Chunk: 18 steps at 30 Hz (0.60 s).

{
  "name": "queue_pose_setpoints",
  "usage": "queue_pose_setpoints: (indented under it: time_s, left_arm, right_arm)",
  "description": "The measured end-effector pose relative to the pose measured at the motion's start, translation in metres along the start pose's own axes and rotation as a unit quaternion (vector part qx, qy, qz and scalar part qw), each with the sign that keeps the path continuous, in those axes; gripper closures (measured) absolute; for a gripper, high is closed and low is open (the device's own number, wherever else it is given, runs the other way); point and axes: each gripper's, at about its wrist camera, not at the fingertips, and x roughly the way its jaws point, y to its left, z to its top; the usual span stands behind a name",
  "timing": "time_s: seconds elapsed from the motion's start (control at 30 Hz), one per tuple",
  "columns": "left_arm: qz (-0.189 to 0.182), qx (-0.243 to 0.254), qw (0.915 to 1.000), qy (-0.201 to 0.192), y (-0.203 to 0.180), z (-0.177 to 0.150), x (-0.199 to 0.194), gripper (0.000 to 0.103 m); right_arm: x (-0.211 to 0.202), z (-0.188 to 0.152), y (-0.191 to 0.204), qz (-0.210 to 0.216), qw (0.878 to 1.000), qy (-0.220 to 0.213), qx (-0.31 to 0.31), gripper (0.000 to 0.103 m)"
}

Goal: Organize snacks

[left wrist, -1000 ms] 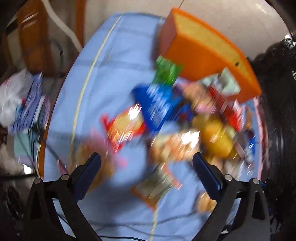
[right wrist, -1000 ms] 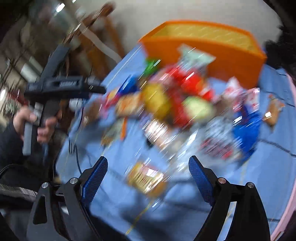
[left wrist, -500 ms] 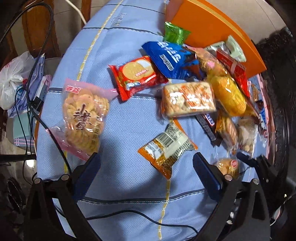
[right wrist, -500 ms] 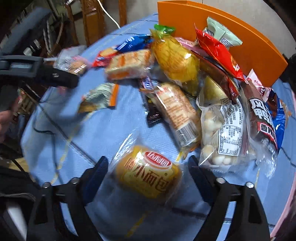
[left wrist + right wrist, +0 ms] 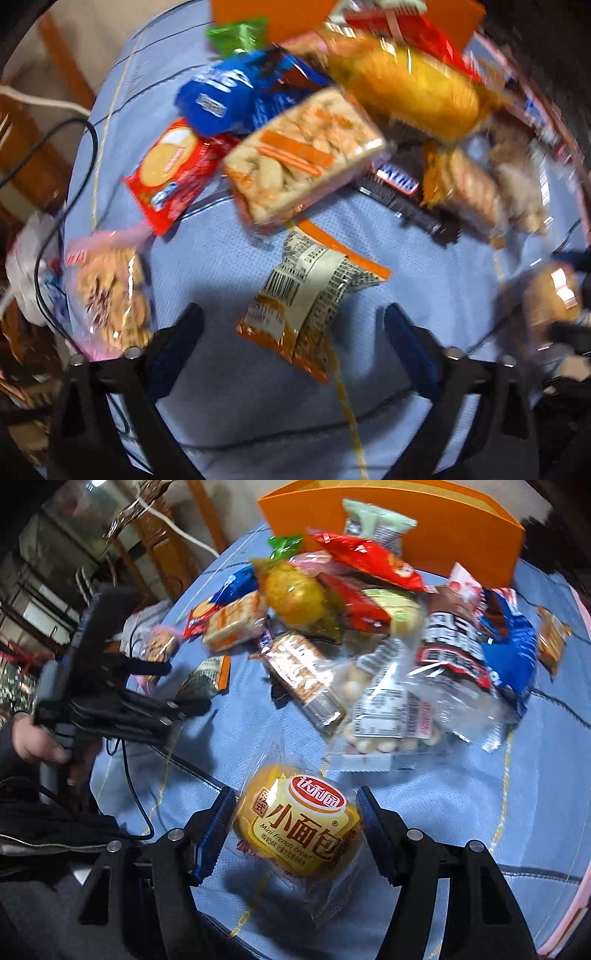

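Many snack packets lie heaped on a blue tablecloth [image 5: 229,387] in front of an orange box [image 5: 424,528]. My right gripper [image 5: 295,827] is open, its jaws on either side of a yellow mini French bread pack [image 5: 299,823] lying on the cloth. My left gripper [image 5: 291,328] is open, just short of an orange packet [image 5: 306,295] with a barcode label. The left gripper also shows in the right wrist view [image 5: 159,686], held by a hand, near that orange packet [image 5: 205,674]. The bread pack shows blurred in the left wrist view [image 5: 550,291].
The pile holds a red cracker pack [image 5: 173,173], a blue pack [image 5: 225,99], an orange-striped biscuit pack [image 5: 303,158], a yellow bun pack [image 5: 410,88] and a Snickers bar [image 5: 399,184]. A pink-edged cookie bag [image 5: 110,295] lies left. Cables [image 5: 74,192] trail off the table's left edge.
Both grippers have moved in closer to the snacks. The right jaws now straddle the bread pack and stand narrower. The left gripper has neared the orange packet.
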Motion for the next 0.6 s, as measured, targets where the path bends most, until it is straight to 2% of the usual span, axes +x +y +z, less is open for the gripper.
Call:
queue_pose_setpoints:
  time_s: [0.03,0.07,0.1,0.13,0.2,0.37,0.6]
  left_arm:
    - [-0.012,-0.006,0.9999,-0.007,0.000,0.002,-0.002,0.046]
    - [-0.017,-0.012,0.9998,-0.008,0.001,0.005,-0.004,0.052]
    - [-0.031,-0.014,0.9994,-0.007,0.002,0.007,-0.006,0.064]
    - [-0.039,-0.016,0.9991,-0.003,0.004,0.008,-0.007,0.066]
    - [-0.060,-0.032,0.9977,0.000,0.009,0.009,-0.013,0.069]
    - [-0.103,-0.059,0.9924,-0.034,0.023,0.008,-0.053,0.070]
    - [-0.126,-0.060,0.9859,-0.092,0.025,0.027,-0.112,0.070]
  right_arm:
    - [-0.002,-0.001,-0.002,0.002,1.000,0.000,0.004,0.035]
    - [-0.003,-0.002,-0.003,0.004,1.000,-0.001,0.006,0.035]
    - [-0.004,-0.001,-0.004,0.005,1.000,-0.002,0.006,0.035]
    - [-0.005,-0.001,-0.004,0.006,1.000,-0.002,0.006,0.035]
    - [-0.011,-0.003,-0.006,0.009,1.000,-0.005,0.007,0.035]
    - [-0.028,0.005,-0.007,0.032,0.999,-0.020,0.011,0.035]
    - [-0.069,0.029,-0.005,0.085,0.994,-0.066,0.010,0.035]
